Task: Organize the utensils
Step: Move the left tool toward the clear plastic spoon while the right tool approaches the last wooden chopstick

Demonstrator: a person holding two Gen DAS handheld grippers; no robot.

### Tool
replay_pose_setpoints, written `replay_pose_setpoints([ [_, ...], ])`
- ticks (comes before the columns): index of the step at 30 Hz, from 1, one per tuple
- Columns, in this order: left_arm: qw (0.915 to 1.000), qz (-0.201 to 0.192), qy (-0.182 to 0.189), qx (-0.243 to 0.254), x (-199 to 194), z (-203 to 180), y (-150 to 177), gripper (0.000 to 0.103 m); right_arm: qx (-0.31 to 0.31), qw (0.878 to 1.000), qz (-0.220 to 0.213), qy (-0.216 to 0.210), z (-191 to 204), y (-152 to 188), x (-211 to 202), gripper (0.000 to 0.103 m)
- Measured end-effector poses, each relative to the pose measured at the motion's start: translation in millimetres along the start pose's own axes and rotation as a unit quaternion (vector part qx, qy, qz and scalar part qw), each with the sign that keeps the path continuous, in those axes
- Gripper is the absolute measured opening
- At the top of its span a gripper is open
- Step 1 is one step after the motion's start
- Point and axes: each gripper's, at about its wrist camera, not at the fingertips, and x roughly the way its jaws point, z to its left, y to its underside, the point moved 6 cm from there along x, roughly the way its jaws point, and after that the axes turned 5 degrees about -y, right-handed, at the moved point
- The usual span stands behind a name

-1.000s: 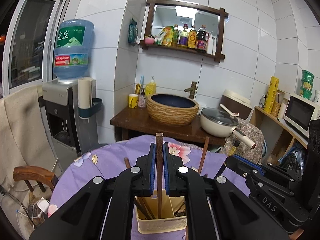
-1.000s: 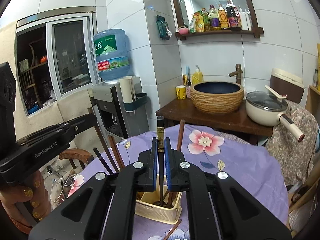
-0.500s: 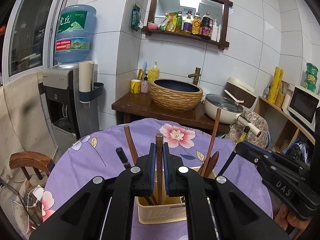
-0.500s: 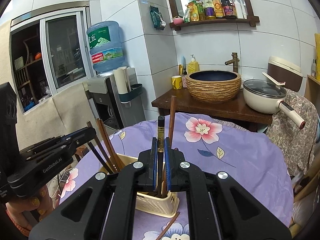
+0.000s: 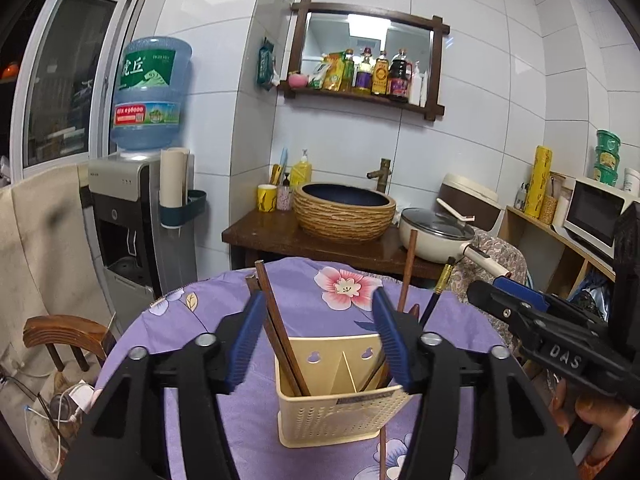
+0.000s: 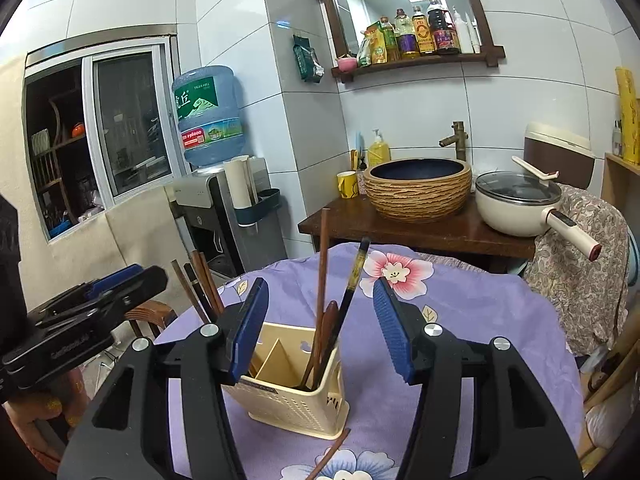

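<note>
Left wrist view: purple floral bench [image 5: 208,320] carrying cream utensil caddy [image 5: 340,412], brown chopsticks [image 5: 276,320] standing in its left compartment. Left tongs [image 5: 318,340] just spread apart, gripping nothing. "DAS" readable on right tongs [image 6: 320,332], likewise just opened around black chopstick [image 6: 352,292] standing in caddy, untouched. Water jug [image 5: 150,92] label: "96000".

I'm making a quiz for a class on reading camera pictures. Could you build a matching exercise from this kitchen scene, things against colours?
Things:
1. utensil holder
2. tablecloth
3. water jug
4. mug

Colours:
a. blue
b. yellow
c. cream
d. purple with flowers

Pairs: 1-c, 2-d, 3-a, 4-b
</note>
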Motion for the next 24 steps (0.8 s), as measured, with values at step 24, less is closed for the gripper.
replay_pose_setpoints([
  [24, 0.9930, 0.111, -0.039, 0.003, -25, 36, 126, 0.090, -0.006, 0.995, 0.087, 0.043, -17, 112, -29, 0.061],
])
